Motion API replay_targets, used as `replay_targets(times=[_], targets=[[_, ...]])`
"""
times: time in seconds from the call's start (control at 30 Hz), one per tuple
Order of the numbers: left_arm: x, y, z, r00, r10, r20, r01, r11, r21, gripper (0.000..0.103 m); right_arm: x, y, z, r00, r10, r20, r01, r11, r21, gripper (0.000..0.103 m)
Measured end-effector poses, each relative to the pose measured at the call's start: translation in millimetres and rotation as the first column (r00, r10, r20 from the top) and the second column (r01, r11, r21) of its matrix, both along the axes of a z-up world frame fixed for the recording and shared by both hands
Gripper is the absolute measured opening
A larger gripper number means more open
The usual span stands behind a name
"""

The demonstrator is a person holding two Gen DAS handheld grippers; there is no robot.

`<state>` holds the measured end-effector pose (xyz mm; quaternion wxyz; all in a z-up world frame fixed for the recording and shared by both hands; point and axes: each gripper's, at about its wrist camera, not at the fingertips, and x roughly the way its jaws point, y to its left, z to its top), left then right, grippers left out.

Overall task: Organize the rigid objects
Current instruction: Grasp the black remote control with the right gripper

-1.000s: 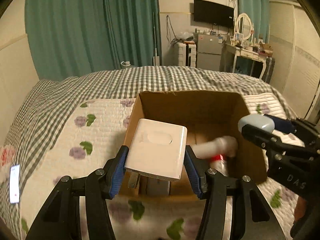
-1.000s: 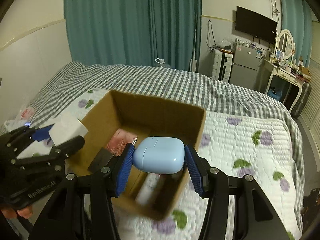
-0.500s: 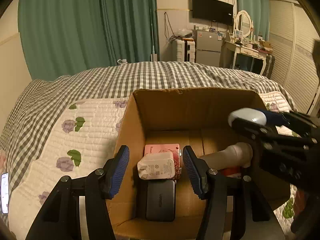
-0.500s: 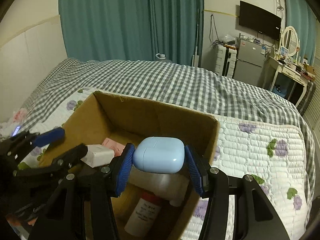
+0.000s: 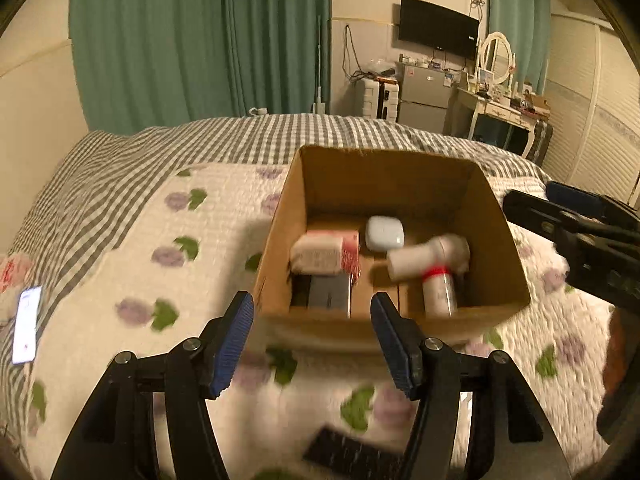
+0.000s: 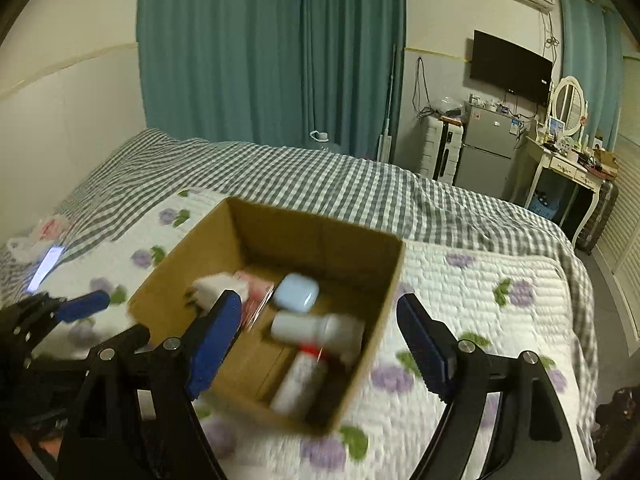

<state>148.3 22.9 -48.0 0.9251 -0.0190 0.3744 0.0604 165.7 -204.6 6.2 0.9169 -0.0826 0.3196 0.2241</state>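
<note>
Presently the brown cardboard box (image 5: 400,184) sits on the quilted floral bedspread (image 5: 132,264). Inside lie a smooth, rounded pale-blue earbud case (image 5: 385,233), a blocky white charger (image 5: 318,256) and a white cylindrical bottle (image 5: 424,258). Left gripper (image 5: 312,338) and right gripper (image 6: 320,338) both stand apart, holding nothing.

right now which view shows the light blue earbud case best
The left wrist view: the earbud case sits near the picture's centre on the floor of the cardboard box, sharp and unobstructed. The right wrist view shows it too, in the box, but blurrier and closer to the white bottle.
</note>
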Motion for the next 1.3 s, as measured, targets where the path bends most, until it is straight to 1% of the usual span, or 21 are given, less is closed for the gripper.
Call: replay_targets(times=[0.07, 0.17, 0.2, 0.27, 0.37, 0.4, 0.43, 0.47, 0.5, 0.53, 0.6, 0.67, 0.7, 0.8, 0.87, 1.0, 1.07, 1.1, 1.2, 1.23, 1.3], targets=[[-18.2, 1.5, 1.3, 1.000, 0.008, -0.005, -0.008, 1.000, 0.002, 0.064, -24.1, -1.3, -2.0, 0.999, 0.031, -0.015, -0.032, 0.999, -0.014, 0.080], [-39.5, 0.8, 0.7, 1.000, 0.013, -0.015, -0.012, 1.000, 0.028, 0.064, -52.2, 0.6, -15.2, 0.997, 0.066, -0.044, -0.067, 0.998, -0.019, 0.080], [-49.1, 0.5, 0.4, 1.000, 0.019, -0.018, -0.018, 0.999, 0.039, 0.064, -63.5, 3.3, -25.2, 0.994, 0.085, -0.067, -0.086, 0.996, -0.017, 0.080], [-61.1, 1.5, -0.7, 1.000, 0.020, -0.018, -0.019, 0.999, 0.036, 0.064, -78.0, 10.1, -43.5, 0.986, 0.119, -0.115, -0.124, 0.992, -0.037, 0.080], [-79.4, -0.4, -7.9, 0.999, 0.024, -0.026, -0.022, 0.999, 0.047, 0.064, -96.1, 25.4, -79.3, 0.962, 0.167, -0.216, -0.180, 0.983, -0.041, 0.080], [-84.4, -0.8, -12.3, 0.999, 0.028, -0.035, -0.027, 0.998, 0.053, 0.064, -100.1, 29.5, -86.9, 0.956, 0.180, -0.233, -0.195, 0.980, -0.045, 0.079], [-88.8, -0.4, -17.3, 0.998, 0.037, -0.046, -0.034, 0.998, 0.055, 0.064, -103.5, 34.5, -92.3, 0.950, 0.194, -0.243, -0.212, 0.976, -0.051, 0.075], [-91.8, 0.8, -22.4, 0.997, 0.047, -0.059, -0.044, 0.998, 0.055, 0.064, -106.7, 39.8, -97.6, 0.945, 0.207, -0.253, -0.229, 0.972, -0.057, 0.066], [-93.4, 2.0, -26.5, 0.996, 0.056, -0.070, -0.052, 0.997, 0.062, 0.064, -109.8, 47.1, -104.0, 0.935, 0.228, -0.273, -0.254, 0.965, -0.060, 0.063], [-94.8, 2.7, -31.7, 0.995, 0.063, -0.081, -0.057, 0.996, 0.073, 0.064, -111.2, 52.5, -108.5, 0.925, 0.247, -0.290, -0.274, 0.960, -0.055, 0.060], [-95.6, 6.9, -37.4, 0.993, 0.069, -0.097, -0.062, 0.996, 0.066, 0.064, -114.5, 63.0, -118.9, 0.907, 0.280, -0.314, -0.309, 0.950, -0.047, 0.059], [-96.5, 13.2, -39.5, 0.992, 0.083, -0.100, -0.079, 0.996, 0.045, 0.064, -117.0, 74.2, -133.8, 0.894, 0.288, -0.344, -0.332, 0.940, -0.074, 0.051], [-96.7, 15.0, -39.3, 0.991, 0.089, -0.099, -0.085, 0.996, 0.041, 0.064, -115.4, 77.3, -138.2, 0.898, 0.282, -0.339, -0.330, 0.939, -0.093, 0.051], [-96.5, 20.9, -40.7, 0.988, 0.112, -0.103, -0.109, 0.994, 0.033, 0.064, -108.8, 81.9, -142.7, 0.902, 0.270, -0.338, -0.321, 0.941, -0.105, 0.051], [-96.0, 22.3, -41.8, 0.987, 0.120, -0.110, -0.117, 0.993, 0.032, 0.064, -101.2, 84.1, -149.3, 0.905, 0.241, -0.349, -0.300, 0.946, -0.125, 0.045], [-95.0, 22.0, -42.8, 0.984, 0.133, -0.115, -0.128, 0.991, 0.046, 0.064, -95.3, 86.7, -150.2, 0.906, 0.239, -0.349, -0.298, 0.946, -0.124, 0.042], [-94.6, 21.9, -42.6, 0.983, 0.142, -0.117, -0.136, 0.989, 0.055, 0.064, -98.0, 83.1, -143.5, 0.911, 0.248, -0.331, -0.298, 0.948, -0.110, 0.035], [-94.5, 22.2, -42.0, 0.982, 0.151, -0.118, -0.145, 0.988, 0.059, 0.064, -97.7, 78.3, -139.4, 0.912, 0.246, -0.327, -0.292, 0.951, -0.098, 0.035], [-93.4, 22.7, -39.2, 0.980, 0.165, -0.115, -0.159, 0.985, 0.060, 0.064, -96.9, 60.7, -123.1, 0.915, 0.247, -0.318, -0.263, 0.965, -0.007, 0.033], [-92.8, 23.1, -39.1, 0.979, 0.168, -0.114, -0.162, 0.985, 0.061, 0.064, -96.8, 55.3, -117.2, 0.921, 0.241, -0.306, -0.252, 0.968, 0.003, 0.031], [-89.8, 20.3, -38.7, 0.978, 0.169, -0.119, -0.162, 0.985, 0.064, 0.064, -96.2, 45.1, -106.0, 0.932, 0.225, -0.283, -0.232, 0.973, 0.011, 0.023]])
